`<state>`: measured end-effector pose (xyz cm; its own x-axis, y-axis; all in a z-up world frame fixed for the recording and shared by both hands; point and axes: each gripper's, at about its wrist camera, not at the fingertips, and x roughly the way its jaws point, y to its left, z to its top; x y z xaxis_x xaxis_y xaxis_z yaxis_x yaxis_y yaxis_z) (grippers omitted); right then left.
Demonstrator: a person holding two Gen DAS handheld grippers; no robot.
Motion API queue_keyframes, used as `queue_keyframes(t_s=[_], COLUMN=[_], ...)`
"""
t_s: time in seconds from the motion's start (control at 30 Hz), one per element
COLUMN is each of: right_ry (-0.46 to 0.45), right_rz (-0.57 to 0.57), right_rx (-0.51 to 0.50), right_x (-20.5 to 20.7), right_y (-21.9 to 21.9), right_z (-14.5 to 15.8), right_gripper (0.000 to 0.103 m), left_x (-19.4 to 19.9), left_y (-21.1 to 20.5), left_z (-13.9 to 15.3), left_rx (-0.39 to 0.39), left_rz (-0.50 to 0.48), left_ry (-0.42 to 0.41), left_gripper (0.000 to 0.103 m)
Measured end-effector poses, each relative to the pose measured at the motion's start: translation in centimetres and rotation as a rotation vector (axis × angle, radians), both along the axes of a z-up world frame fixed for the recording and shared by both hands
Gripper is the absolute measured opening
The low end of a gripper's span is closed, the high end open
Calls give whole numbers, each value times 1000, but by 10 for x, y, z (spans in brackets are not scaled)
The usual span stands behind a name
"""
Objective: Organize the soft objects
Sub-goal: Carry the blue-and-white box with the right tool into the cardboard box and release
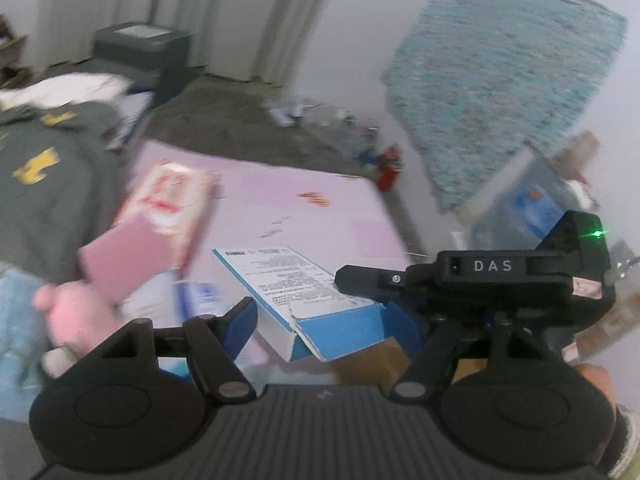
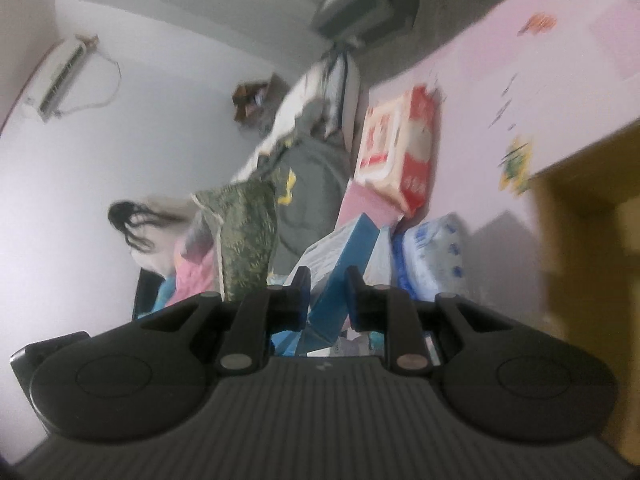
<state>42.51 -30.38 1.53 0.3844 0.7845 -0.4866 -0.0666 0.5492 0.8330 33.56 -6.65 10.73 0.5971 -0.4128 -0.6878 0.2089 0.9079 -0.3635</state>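
A torn blue and white carton (image 1: 280, 276) sits between the pads of my left gripper (image 1: 320, 311), which close on its two sides. One black finger (image 1: 360, 278) of the right gripper reaches onto the carton's top from the right. In the right wrist view my right gripper (image 2: 328, 280) is shut on a thin blue wall of the same carton (image 2: 340, 240). Soft things lie around: a pink plush toy (image 1: 68, 312), a grey sweatshirt (image 1: 40, 184) with yellow print, green patterned fabric (image 2: 248, 236) and pink fabric (image 2: 192, 272).
A red and white tissue pack (image 1: 172, 200) and a pink box (image 1: 120, 264) lie on the pink mat (image 1: 312, 216). A teal knitted cloth (image 1: 500, 80) hangs at the wall. A blue and white soft pack (image 2: 432, 256) and a brown cardboard box (image 2: 592, 240) are nearby.
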Motion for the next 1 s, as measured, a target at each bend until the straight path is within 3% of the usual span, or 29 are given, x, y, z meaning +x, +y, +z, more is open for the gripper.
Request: queue_keyframes(t_s=[0.13, 0.27, 0.4, 0.53, 0.67, 0.8, 1.0], right_ry=[-46, -62, -18, 54, 165, 233, 232], right_rz=[-80, -173, -247, -297, -322, -315, -289], right_rx=[-21, -52, -76, -92, -123, -176, -261], right_x=[-28, -50, -58, -56, -49, -51, -59], right_y=[-57, -110, -144, -165, -169, -169, -166], right_z=[23, 30, 12, -29, -81, -114, -114], right_gripper=[19, 19, 19, 19, 19, 19, 19], left_x=[-3, 2, 13, 32, 38, 34, 25], left_y=[-51, -96, -131, -151, -151, -136, -114], left_z=[10, 2, -28, -69, -96, -92, -67], left_rx=[-9, -9, 25, 56, 62, 25, -2], left_rz=[-110, -181, -221, -229, -227, -240, -237], left_ry=[-36, -23, 21, 107, 129, 130, 75], left_gripper=[72, 72, 72, 72, 72, 72, 76])
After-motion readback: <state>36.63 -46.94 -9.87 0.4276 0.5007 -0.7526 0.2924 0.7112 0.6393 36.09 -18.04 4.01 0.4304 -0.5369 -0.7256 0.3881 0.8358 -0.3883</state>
